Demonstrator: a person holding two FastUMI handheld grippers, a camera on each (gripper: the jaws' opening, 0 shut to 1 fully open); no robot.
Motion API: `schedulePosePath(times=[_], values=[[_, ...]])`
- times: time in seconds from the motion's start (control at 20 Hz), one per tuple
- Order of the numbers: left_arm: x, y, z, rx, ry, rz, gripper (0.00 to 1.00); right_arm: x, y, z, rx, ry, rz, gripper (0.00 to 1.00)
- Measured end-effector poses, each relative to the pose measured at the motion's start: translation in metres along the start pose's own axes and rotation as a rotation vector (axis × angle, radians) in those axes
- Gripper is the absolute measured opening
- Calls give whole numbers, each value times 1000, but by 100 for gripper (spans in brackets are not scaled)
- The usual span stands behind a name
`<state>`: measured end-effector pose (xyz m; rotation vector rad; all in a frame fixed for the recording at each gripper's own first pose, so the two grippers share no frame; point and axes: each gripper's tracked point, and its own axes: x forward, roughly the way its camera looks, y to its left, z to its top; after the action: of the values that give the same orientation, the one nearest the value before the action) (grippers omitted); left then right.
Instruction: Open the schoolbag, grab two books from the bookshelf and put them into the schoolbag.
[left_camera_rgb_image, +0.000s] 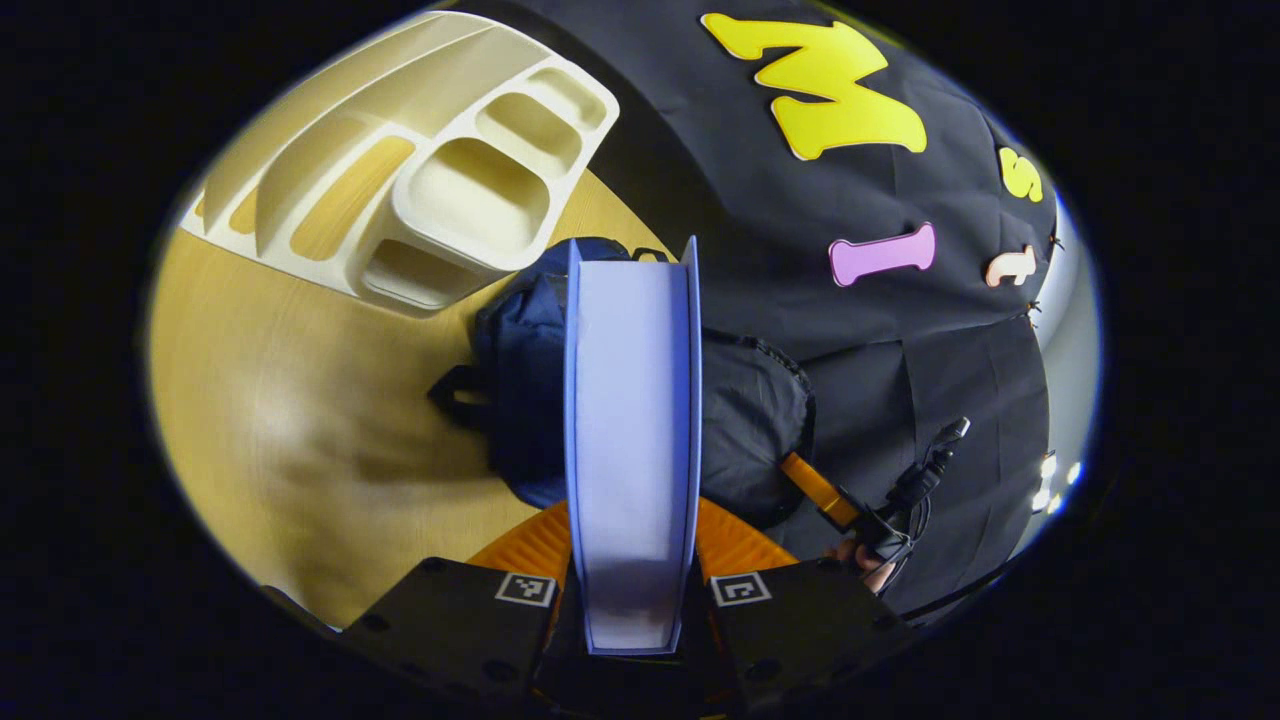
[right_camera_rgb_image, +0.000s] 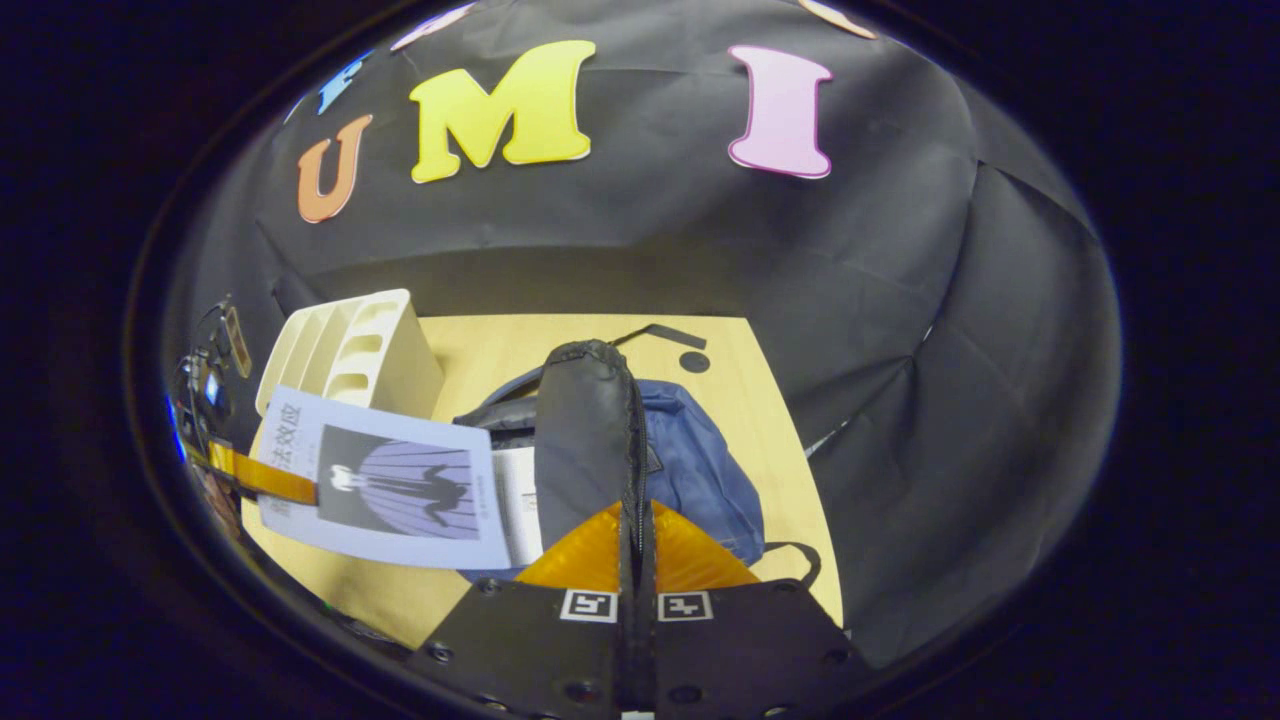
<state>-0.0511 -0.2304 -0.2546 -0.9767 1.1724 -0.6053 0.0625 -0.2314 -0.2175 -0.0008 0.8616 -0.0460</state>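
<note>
- Wooden tabletop (left_camera_rgb_image: 300, 420) inside a booth, black cloth wall (left_camera_rgb_image: 800, 280) right behind it.
- Left gripper (left_camera_rgb_image: 632, 575) clamped on a book (left_camera_rgb_image: 632, 430), fingers pressing either side of it, page edges facing the camera, blue covers on both flanks.
- Book held upright straight over the schoolbag (left_camera_rgb_image: 520, 400), far end reaching toward the bag's top.
- In the right gripper view, same book (right_camera_rgb_image: 390, 490) seen cover-on, pale purple with a dark figure, tilted over the left side of the schoolbag (right_camera_rgb_image: 700, 470), a gripper finger (right_camera_rgb_image: 270, 478) pinching its left edge.
- White pages of another book (right_camera_rgb_image: 520, 515), tucked just under that cover at the bag's mouth; can't tell how far in.
- Right gripper (right_camera_rgb_image: 637, 540) pinched nearly closed on the bag's black flap (right_camera_rgb_image: 585, 440), zipper edge running right between the fingers, flap pulled up and toward the camera.
- Schoolbag itself dark blue and black, lying on the table, a strap loop (left_camera_rgb_image: 455, 395) sticking out on the side away from the wall.
- Cream bookshelf (left_camera_rgb_image: 420, 180) just beyond the bag, touching or nearly so, slots looking bare in the left gripper view.
- Same bookshelf (right_camera_rgb_image: 350, 350) behind the book in the right gripper view.
- Small dark round spot (right_camera_rgb_image: 694, 362) on the table past the bag, close to the wall.
</note>
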Motion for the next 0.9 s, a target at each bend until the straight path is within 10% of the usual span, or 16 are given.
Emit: schedulePosePath(times=[0.9], values=[[127,-26,3,-56,37,-145,42,-21,-30,31,33,-33,-3,0]])
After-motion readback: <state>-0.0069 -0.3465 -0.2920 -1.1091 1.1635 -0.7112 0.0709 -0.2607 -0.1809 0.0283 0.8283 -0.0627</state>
